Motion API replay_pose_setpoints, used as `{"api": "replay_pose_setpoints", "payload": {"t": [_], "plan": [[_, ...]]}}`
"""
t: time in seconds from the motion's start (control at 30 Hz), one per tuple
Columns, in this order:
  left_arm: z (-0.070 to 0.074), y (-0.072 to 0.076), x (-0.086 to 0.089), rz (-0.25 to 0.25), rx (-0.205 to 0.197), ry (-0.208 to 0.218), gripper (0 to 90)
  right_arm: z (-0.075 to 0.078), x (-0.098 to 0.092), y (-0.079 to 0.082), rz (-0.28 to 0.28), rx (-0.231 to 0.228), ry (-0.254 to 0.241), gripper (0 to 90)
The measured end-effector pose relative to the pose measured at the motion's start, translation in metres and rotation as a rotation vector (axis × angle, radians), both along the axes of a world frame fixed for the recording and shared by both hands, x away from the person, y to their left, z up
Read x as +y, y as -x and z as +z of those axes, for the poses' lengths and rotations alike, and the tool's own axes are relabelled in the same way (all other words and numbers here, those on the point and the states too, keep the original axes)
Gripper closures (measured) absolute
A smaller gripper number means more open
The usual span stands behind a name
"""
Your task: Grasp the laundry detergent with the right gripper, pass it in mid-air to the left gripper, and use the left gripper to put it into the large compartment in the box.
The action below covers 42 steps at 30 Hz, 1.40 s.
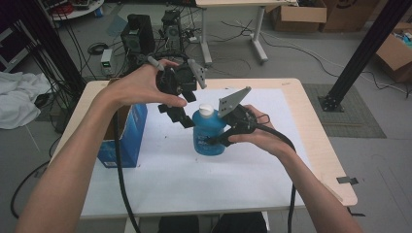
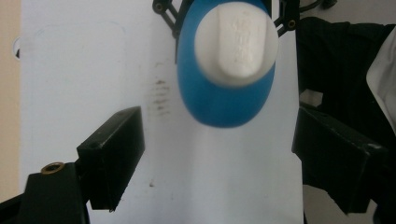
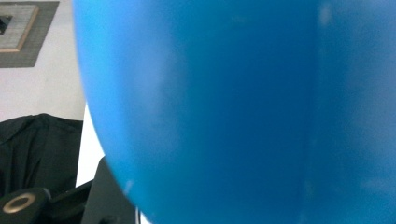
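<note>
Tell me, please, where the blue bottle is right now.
In the high view the blue bottle stands mid-table on the white sheet, held by the right tongs, right of the blue box.

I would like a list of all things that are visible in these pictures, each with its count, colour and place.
Blue plastic bottle with a white cap: one, blue and white, upright at the middle of the table, held at its side.
Blue cardboard box: one, blue, on the table's left part.
White sheet: one, white, covering the table top.
Light wooden table: one, pale wood, centre of the high view.
Brown cardboard boxes: several, brown, on the floor behind.
White cloth: one, white, far left.
Left claw: one, black, open above the bottle's cap.
Right claw: one, black, shut on the bottle.
</note>
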<state>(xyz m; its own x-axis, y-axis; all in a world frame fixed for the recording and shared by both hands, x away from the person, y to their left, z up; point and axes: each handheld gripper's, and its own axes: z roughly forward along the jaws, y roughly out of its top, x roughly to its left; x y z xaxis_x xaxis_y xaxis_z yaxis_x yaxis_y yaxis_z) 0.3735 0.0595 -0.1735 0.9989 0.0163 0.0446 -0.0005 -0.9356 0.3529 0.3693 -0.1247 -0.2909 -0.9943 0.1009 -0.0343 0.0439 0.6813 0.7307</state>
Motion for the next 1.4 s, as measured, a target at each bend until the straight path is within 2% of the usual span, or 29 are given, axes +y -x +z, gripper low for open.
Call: {"api": "replay_pose_setpoints", "payload": {"t": [0.4, 0.9, 1.0, 1.4], "plan": [[-0.022, 0.003, -0.013, -0.002, 0.023, 0.022, 17.7, -0.003, 0.003, 0.0, 0.008, 0.012, -0.011, 45.1], [-0.036, 0.005, -0.022, -0.018, 0.025, 0.014, 17.7, -0.006, 0.004, 0.001, 0.007, 0.02, -0.012, 45.1], [-0.039, 0.006, -0.023, -0.012, 0.038, 0.029, 17.8, -0.007, 0.004, 0.0, 0.008, 0.02, -0.013, 45.1], [-0.046, 0.005, -0.025, -0.016, 0.026, 0.024, 20.7, -0.009, 0.005, 0.001, 0.005, 0.021, -0.013, 45.1]]}}
